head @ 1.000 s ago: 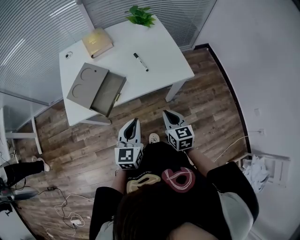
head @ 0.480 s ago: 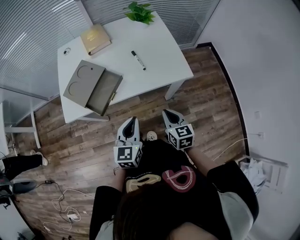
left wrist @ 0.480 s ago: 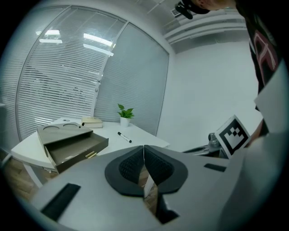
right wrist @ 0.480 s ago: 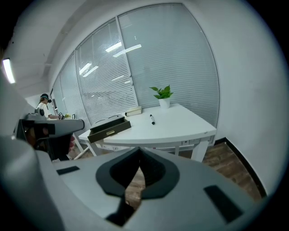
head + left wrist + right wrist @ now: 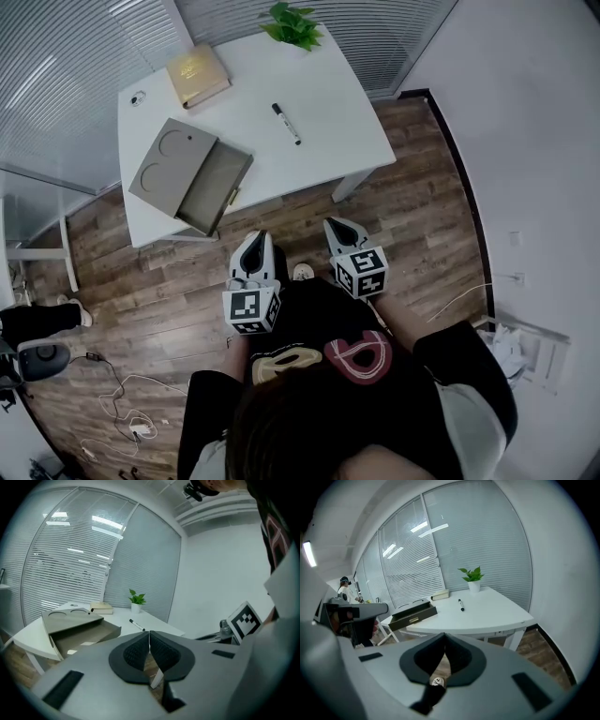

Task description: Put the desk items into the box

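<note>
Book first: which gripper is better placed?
Left, probably: the book lies at the table's far left, behind the box, on the left gripper's side. The right gripper would reach across. Both are shut, empty.

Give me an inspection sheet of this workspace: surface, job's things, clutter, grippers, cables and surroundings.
Surface: white table, mostly bare.
Job's things: grey box with its drawer open, near the table's front left edge; tan book and black marker lying loose on the table.
Clutter: green potted plant at the far edge; small round thing near the book, too small to identify.
Grippers: left gripper and right gripper short of the table, above the wooden floor; jaws together, nothing held.
Cables: loose cables on the floor, lower left.
Surroundings: slatted blinds behind the table; another person's leg at left.
</note>
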The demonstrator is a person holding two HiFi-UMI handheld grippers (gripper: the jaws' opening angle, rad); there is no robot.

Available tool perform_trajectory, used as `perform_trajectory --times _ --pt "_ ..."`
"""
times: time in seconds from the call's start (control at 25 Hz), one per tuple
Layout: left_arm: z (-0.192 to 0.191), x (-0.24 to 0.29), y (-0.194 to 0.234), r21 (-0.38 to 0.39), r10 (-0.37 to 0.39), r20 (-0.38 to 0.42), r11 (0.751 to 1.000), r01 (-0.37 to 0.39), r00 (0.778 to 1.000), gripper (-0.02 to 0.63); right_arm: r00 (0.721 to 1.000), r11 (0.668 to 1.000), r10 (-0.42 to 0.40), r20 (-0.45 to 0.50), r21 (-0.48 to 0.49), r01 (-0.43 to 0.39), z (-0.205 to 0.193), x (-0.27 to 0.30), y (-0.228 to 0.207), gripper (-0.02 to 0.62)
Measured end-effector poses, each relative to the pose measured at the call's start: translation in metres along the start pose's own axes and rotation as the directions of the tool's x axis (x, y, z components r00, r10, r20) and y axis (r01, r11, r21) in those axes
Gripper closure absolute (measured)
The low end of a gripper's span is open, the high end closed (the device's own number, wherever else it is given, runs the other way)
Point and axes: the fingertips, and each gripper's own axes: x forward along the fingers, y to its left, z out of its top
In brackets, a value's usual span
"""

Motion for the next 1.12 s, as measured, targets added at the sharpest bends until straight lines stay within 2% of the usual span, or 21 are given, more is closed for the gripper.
perform_trajectory --times 0.56,0.96,1.12 --pt "0.03 0.039 0.049 -0.001 -0.03 0.005 1.0 0.03 1.0 0.588 1.0 1.0 -0.024 -0.006 -0.012 0.024 0.041 0.052 0.006 0.584" --pt "0.04 0.061 0.079 -0.03 -0.057 0.011 0.998 0.057 0.998 0.588 0.996 0.996 -0.09 -0.024 -0.012 0.089 0.061 0.082 0.0 0.584" --pt "0.046 0.07 0.091 -0.011 -0.064 0.009 0.998 0.064 0.998 0.588 0.992 0.992 -0.125 -0.031 -0.019 0.124 0.071 0.097 -0.003 0.584"
